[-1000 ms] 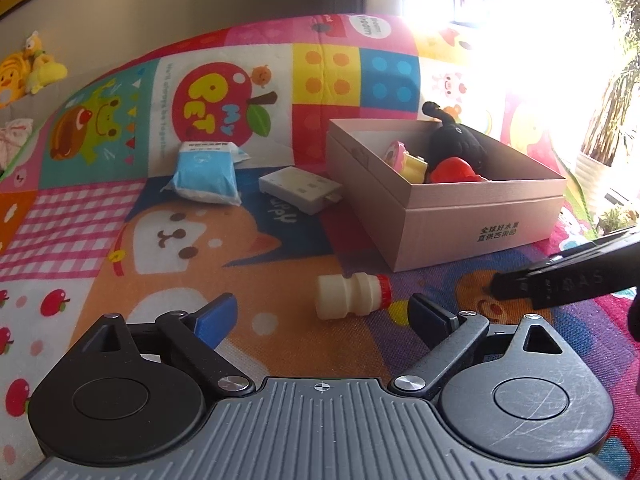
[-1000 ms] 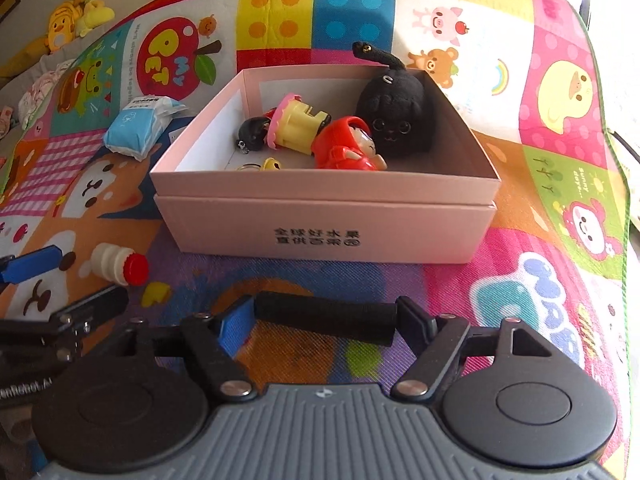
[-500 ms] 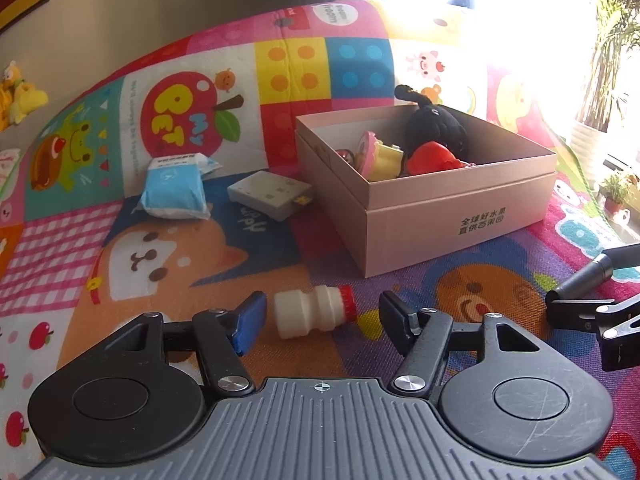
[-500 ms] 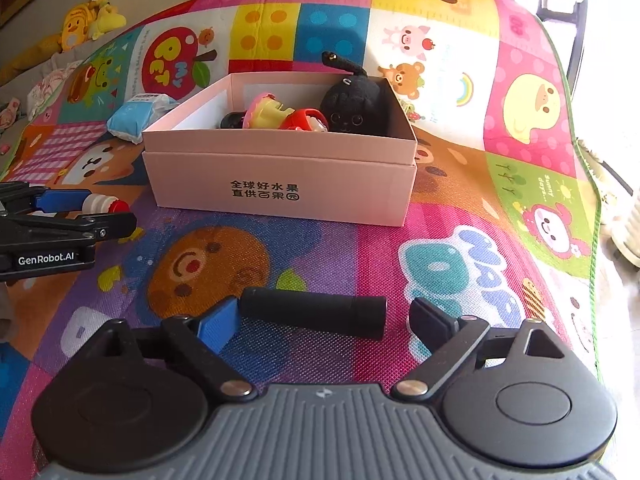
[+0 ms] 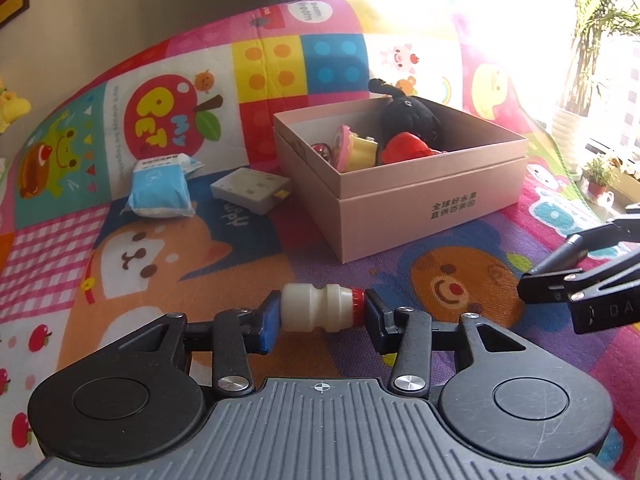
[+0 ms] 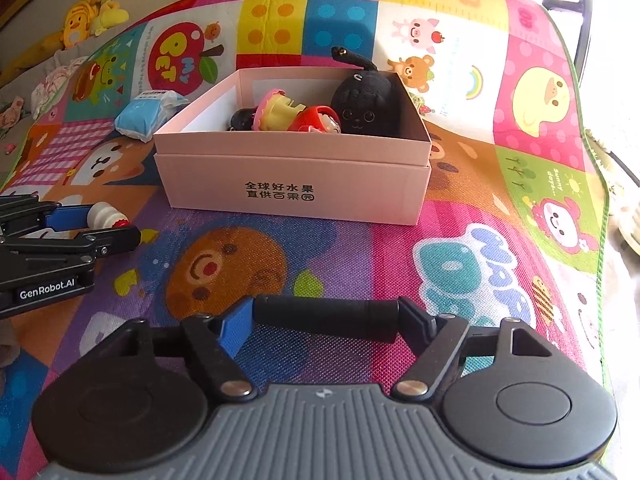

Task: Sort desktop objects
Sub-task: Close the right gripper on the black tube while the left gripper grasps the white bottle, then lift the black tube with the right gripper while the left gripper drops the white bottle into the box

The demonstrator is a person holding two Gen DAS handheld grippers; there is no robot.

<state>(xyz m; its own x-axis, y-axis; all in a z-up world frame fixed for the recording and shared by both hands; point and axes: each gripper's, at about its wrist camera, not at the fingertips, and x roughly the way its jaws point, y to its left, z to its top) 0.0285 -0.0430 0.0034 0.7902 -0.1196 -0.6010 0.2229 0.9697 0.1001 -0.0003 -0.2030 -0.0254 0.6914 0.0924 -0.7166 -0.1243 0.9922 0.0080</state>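
Observation:
My left gripper [image 5: 320, 316] is shut on a small white bottle with a red cap [image 5: 318, 312], gripped end to end just above the mat. It also shows in the right wrist view [image 6: 105, 216]. My right gripper [image 6: 326, 316] is shut on a black cylinder [image 6: 326, 314], held crosswise; the cylinder also shows in the left wrist view [image 5: 560, 254]. A pink open box [image 5: 420, 188] [image 6: 296, 184] stands ahead on the mat and holds a black plush cat [image 6: 366, 104], a red figure [image 6: 318, 120] and a yellow-pink toy [image 6: 278, 110].
A blue tissue pack [image 5: 160, 190] and a white flat box [image 5: 252, 188] lie on the colourful play mat [image 5: 168, 256] left of the pink box. Yellow plush toys [image 6: 86, 16] sit beyond the mat's far left edge. A potted plant [image 5: 580, 120] stands at the right.
My left gripper has closed on the white bottle, which lay loose between its open fingers. My right gripper has closed again on the black cylinder.

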